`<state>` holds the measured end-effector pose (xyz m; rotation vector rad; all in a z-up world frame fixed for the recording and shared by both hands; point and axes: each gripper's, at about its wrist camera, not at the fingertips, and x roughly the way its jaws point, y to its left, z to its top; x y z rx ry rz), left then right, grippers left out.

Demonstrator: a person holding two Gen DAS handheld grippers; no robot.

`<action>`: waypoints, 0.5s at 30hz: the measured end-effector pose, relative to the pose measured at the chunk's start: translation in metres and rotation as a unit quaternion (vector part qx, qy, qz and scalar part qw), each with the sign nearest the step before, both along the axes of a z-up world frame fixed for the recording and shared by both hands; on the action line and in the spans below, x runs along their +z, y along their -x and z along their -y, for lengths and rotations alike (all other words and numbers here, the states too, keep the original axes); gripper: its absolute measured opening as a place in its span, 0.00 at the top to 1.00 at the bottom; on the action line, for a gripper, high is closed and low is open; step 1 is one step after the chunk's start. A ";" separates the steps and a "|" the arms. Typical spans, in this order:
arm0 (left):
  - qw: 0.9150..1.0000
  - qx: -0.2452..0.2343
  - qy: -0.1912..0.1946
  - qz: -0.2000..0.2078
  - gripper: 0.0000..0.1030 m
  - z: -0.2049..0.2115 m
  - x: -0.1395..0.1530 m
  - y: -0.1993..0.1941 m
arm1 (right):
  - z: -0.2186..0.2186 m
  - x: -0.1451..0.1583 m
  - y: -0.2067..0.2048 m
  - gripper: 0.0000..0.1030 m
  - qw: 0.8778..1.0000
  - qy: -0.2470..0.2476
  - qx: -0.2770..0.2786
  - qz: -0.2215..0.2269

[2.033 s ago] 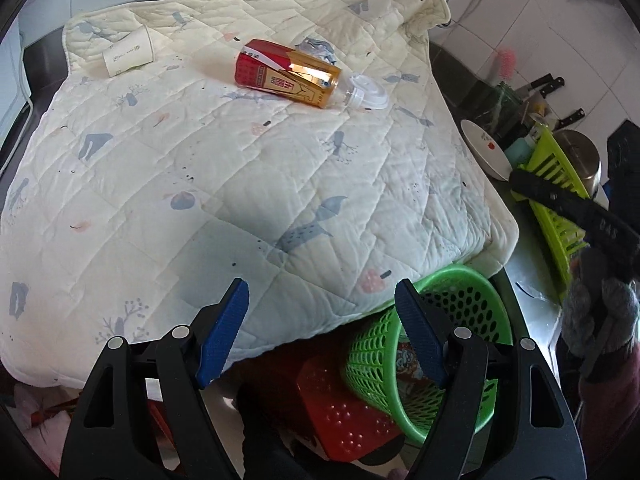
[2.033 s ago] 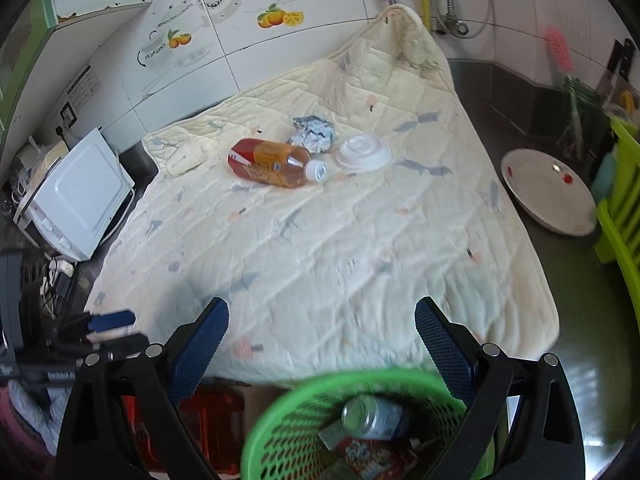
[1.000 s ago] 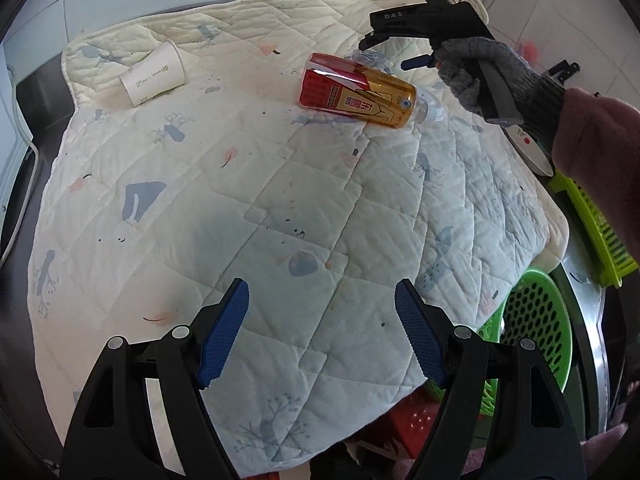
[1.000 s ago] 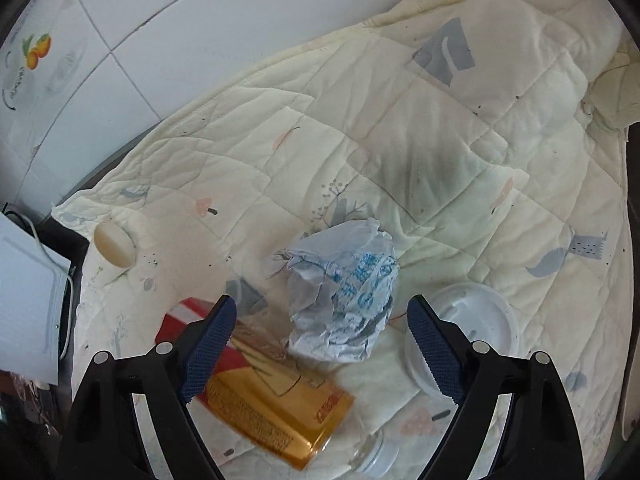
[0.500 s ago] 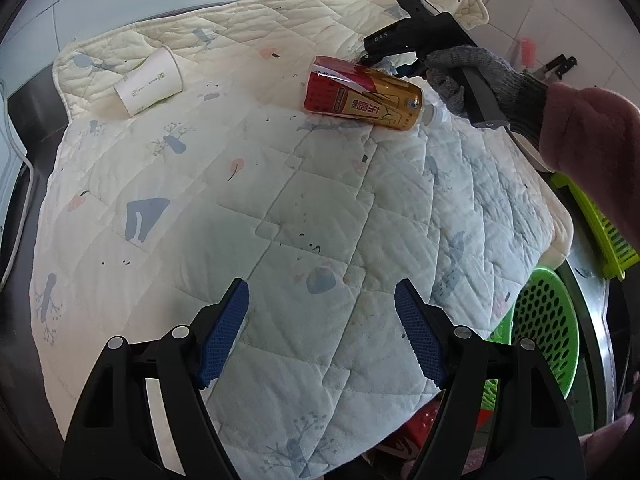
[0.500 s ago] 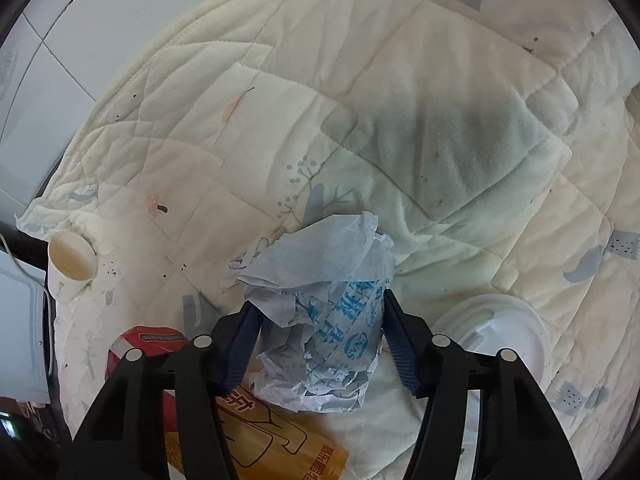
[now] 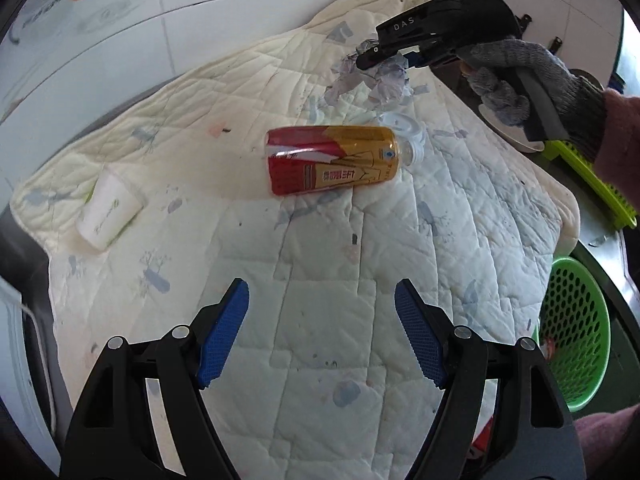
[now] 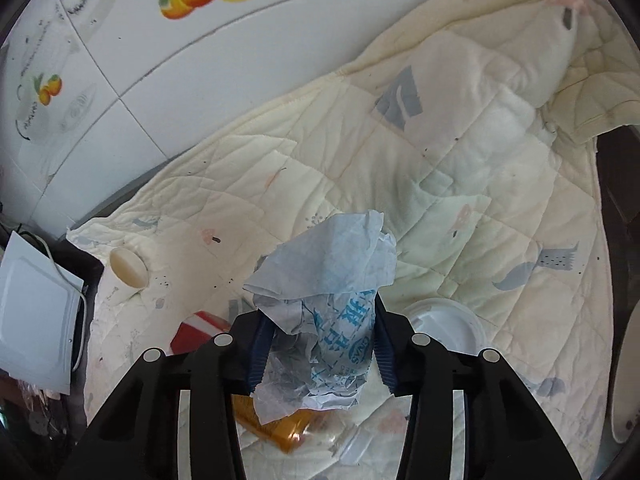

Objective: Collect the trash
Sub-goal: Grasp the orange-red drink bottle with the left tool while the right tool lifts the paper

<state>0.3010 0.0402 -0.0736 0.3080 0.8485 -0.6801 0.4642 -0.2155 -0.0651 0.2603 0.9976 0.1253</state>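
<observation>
**Right jaws clamped on the crumpled wrapper, left jaws wide and empty**

My right gripper (image 8: 318, 344) has its jaws closed in on a crumpled paper wrapper (image 8: 324, 300), white with blue print; the blue pads press its sides and a loose flap stands up above them. From the left wrist view I see the same wrapper (image 7: 380, 76) hanging under that gripper (image 7: 386, 58), raised clear of the quilted blanket (image 7: 320, 260), with my gloved right hand (image 7: 520, 76) on the grip. The right wrist view cannot tell me about that lift; the left one can.

My left gripper (image 7: 322, 330) hovers over the near part of the blanket, jaws spread wide with nothing between them.

Just below the wrapper lies a plastic bottle (image 7: 334, 164) on its side, with a red and gold label and its neck pointing right. The right wrist view shows only bits of it (image 8: 280, 428) behind the fingers. A white plastic lid (image 7: 402, 126) rests beside the bottle's neck; in the right view it (image 8: 444, 328) sits just right of the jaws. A paper cup (image 7: 108, 212) lies on its side near the blanket's far left corner, well apart from the bottle; the right view looks into its open mouth (image 8: 128, 268).

Only the left view shows the green perforated basket (image 7: 576, 332) below the blanket's right edge, and a lime green rack (image 7: 592, 176) beyond it. Only the right view shows a white appliance (image 8: 32, 312) past the cup, and the tiled wall (image 8: 120, 40) with orange fruit decals.
</observation>
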 end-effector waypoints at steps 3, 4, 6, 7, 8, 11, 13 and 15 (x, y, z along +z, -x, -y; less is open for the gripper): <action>0.999 -0.035 -0.015 0.022 0.24 0.016 0.007 -0.018 | 0.008 0.014 0.030 0.58 1.000 0.003 0.003 0.011; 0.998 -0.047 -0.016 0.029 0.24 0.021 0.010 -0.023 | 0.010 0.017 0.038 0.58 1.000 0.002 0.003 0.012; 0.996 -0.070 -0.021 0.044 0.23 0.031 0.015 -0.034 | 0.015 0.023 0.055 0.58 1.000 0.005 0.001 0.015; 0.995 -0.085 -0.023 0.050 0.20 0.037 0.018 -0.039 | 0.017 0.026 0.066 0.58 1.000 0.004 0.000 0.015; 0.993 -0.097 -0.027 0.060 0.18 0.042 0.020 -0.044 | 0.017 0.028 0.074 0.58 1.000 0.005 -0.001 0.016; 0.986 -0.138 -0.041 0.080 0.16 0.059 0.024 -0.058 | 0.022 0.034 0.107 0.58 1.000 0.002 -0.006 0.017; 0.981 -0.166 -0.052 0.084 0.15 0.070 0.022 -0.068 | 0.023 0.037 0.129 0.58 1.000 0.002 -0.007 0.017; 0.975 -0.191 -0.067 0.090 0.15 0.080 0.019 -0.075 | 0.023 0.037 0.149 0.58 1.000 0.000 -0.011 0.017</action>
